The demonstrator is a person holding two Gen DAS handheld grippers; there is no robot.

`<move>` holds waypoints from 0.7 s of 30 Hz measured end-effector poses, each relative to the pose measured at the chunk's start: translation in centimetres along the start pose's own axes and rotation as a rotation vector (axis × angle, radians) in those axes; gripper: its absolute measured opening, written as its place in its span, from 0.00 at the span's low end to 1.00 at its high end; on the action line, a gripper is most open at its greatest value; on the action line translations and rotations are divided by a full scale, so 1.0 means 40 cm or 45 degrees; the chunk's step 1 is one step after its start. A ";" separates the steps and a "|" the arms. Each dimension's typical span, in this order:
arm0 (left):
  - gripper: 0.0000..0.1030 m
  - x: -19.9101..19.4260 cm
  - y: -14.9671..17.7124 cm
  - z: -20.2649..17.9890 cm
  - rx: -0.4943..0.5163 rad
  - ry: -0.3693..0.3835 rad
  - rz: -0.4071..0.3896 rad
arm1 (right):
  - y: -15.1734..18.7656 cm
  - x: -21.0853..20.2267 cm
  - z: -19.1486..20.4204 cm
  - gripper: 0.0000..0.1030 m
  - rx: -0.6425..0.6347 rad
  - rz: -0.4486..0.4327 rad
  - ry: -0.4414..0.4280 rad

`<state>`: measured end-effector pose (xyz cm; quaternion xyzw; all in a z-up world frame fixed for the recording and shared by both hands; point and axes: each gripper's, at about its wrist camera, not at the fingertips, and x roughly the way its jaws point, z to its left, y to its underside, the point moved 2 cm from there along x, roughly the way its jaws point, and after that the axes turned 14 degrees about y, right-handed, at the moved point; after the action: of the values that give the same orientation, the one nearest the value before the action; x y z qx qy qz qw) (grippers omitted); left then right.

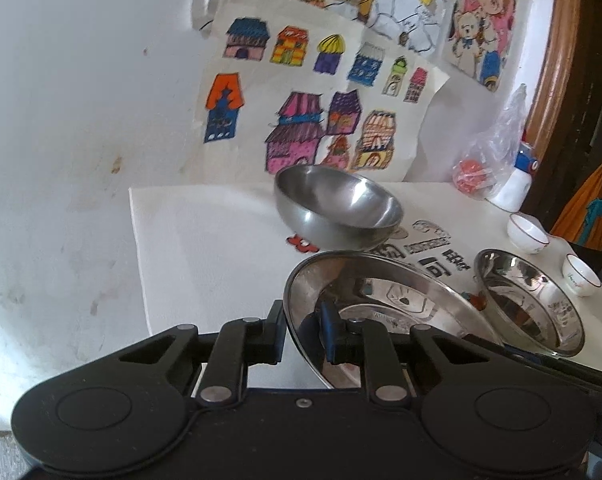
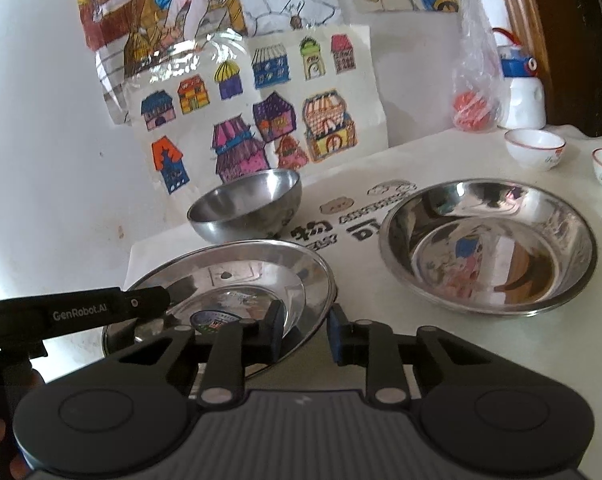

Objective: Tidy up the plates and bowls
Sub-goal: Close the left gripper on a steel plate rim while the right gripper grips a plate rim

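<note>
both grippers straddle the steel plate point(image 2: 237, 276) rim: left gripper point(image 1: 303, 326) jaws pinching it, right gripper point(image 2: 303, 330) jaws spread. steel bowl point(image 2: 247, 212) beyond them. slick rim could slip, clattering onto the surface point(image 2: 421, 360).

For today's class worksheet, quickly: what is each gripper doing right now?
Left gripper: shut on the steel plate rim.
Right gripper: open, fingers straddling the plate's rim, not clamped.
</note>
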<state>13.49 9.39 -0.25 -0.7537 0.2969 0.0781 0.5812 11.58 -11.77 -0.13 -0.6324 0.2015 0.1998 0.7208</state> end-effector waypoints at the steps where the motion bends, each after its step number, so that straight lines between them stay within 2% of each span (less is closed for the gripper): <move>1: 0.19 0.000 -0.002 -0.008 0.011 0.003 -0.004 | -0.002 -0.004 -0.006 0.26 0.007 -0.008 0.001; 10: 0.19 0.023 -0.027 -0.096 0.095 0.056 -0.025 | -0.026 -0.036 -0.084 0.26 0.093 -0.065 0.029; 21: 0.20 0.108 -0.062 -0.242 0.193 0.180 -0.046 | -0.068 -0.062 -0.217 0.26 0.188 -0.152 0.142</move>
<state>16.15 -0.71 2.81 -0.7166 0.3284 -0.0085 0.6153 10.65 -20.79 2.44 -0.5986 0.2172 0.1056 0.7638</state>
